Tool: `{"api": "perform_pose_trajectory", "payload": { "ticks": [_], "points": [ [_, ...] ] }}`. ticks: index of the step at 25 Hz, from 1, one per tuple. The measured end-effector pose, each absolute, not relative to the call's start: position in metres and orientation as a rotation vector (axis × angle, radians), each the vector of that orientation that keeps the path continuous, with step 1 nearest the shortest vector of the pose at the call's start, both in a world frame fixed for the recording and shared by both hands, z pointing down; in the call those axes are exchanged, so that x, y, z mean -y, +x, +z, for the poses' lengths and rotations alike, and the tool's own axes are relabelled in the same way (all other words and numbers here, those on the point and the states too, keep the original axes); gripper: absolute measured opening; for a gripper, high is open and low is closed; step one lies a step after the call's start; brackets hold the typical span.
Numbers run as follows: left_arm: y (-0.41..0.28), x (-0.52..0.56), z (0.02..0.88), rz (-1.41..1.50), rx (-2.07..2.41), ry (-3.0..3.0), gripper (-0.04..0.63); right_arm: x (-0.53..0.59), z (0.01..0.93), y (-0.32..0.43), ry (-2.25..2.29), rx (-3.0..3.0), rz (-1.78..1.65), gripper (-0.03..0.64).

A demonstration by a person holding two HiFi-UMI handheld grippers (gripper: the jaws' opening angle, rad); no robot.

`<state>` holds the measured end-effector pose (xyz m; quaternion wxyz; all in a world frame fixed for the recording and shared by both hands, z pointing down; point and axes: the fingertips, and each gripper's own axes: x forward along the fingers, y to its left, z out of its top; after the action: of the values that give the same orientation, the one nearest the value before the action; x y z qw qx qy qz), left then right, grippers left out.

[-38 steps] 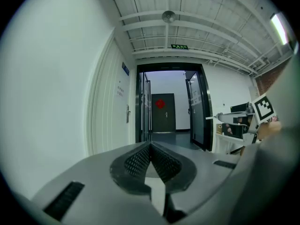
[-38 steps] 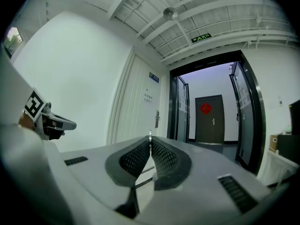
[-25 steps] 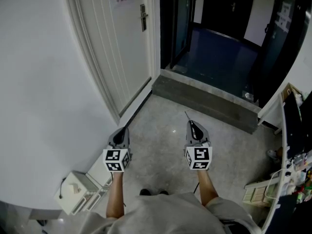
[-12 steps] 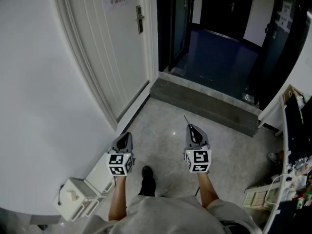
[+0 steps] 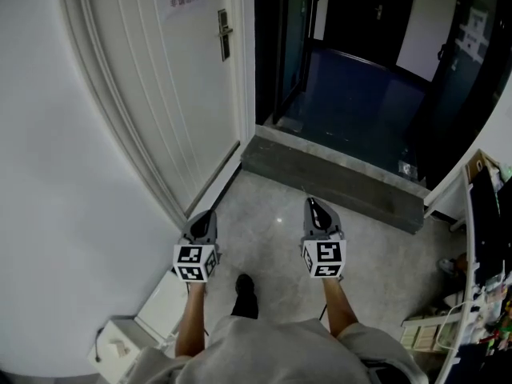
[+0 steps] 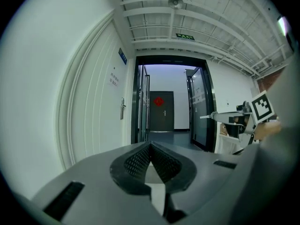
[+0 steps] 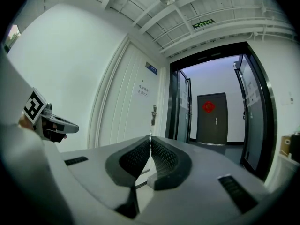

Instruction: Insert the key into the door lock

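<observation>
A white door (image 5: 168,94) stands ahead on the left, with a metal handle and lock plate (image 5: 224,32) near its right edge. The lock plate also shows in the left gripper view (image 6: 123,109) and the right gripper view (image 7: 153,114). My right gripper (image 5: 312,203) is shut on a thin metal key (image 7: 150,135) that pokes out between its tips. My left gripper (image 5: 204,214) is shut with nothing in it. Both are held low over the floor, well short of the door. Each shows in the other's view: the right gripper (image 6: 220,116), the left gripper (image 7: 58,125).
A dark open doorway (image 5: 360,78) with a grey stone step (image 5: 336,174) lies ahead on the right. A curved white wall (image 5: 56,214) is close at the left, with a white box (image 5: 156,314) at its foot. Cluttered shelves (image 5: 480,294) stand at the right. A shoe (image 5: 245,293) shows below.
The person has stepped forward, one foot now out in front. The door and step have drawn nearer and shifted left. Both grippers keep the same pose and stay shut.
</observation>
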<state>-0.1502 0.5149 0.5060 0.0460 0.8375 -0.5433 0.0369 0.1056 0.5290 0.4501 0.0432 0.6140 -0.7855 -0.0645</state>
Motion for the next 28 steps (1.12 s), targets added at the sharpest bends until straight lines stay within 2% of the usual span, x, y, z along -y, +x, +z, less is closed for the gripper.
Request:
{"api": "perform_pose_trajectory", "payload": {
  "ticks": [15,28],
  "points": [
    [-0.222,-0.241,0.475,0.085,1.634,2.604,0.017,-0.265,0.420,0.033,1.899,2.369,-0.251,0.029],
    [-0.223,-0.153,0.498,0.123,1.548,2.604,0.017,-0.185,0.448,0.023,1.903,2.313,-0.176,0.029]
  ]
}}
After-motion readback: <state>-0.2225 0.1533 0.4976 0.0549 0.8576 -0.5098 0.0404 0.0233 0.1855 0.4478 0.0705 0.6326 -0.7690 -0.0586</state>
